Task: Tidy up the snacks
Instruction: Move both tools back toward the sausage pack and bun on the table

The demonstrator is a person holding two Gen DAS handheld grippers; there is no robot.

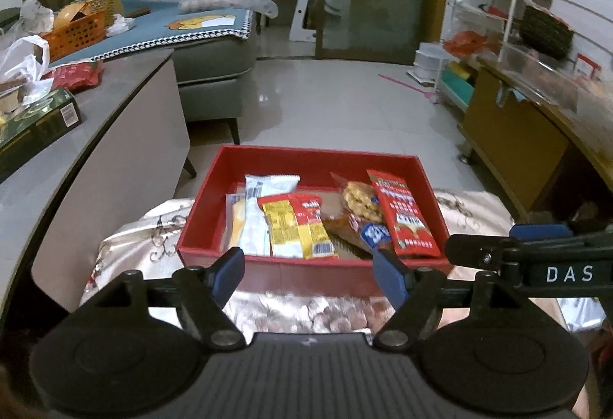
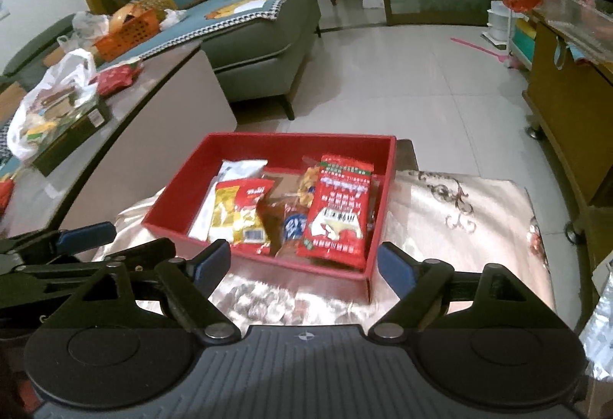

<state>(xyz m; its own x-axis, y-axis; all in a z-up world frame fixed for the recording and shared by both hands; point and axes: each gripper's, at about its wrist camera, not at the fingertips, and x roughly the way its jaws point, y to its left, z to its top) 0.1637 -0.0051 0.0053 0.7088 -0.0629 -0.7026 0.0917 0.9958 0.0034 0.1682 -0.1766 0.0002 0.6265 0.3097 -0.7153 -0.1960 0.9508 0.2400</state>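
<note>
crinkly film snack packets lie together inside the red box (image 1: pixel 299 267): a tall red packet (image 1: pixel 406 216) at the right, a yellow-and-red packet (image 1: pixel 295 223), white packets (image 1: pixel 254 216) at the left. they look light, soft and slippery, best pinched at a sealed edge. the box sits on a shiny cloth (image 2: pixel 459 204). both the left hand-held gripper (image 1: pixel 308 267) and the right hand-held gripper (image 2: pixel 302 262) stand open and empty.

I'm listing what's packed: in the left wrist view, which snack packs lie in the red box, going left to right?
White pack → yellow-and-red pack → blue-labelled pack → red pack, all inside the red box.
</note>
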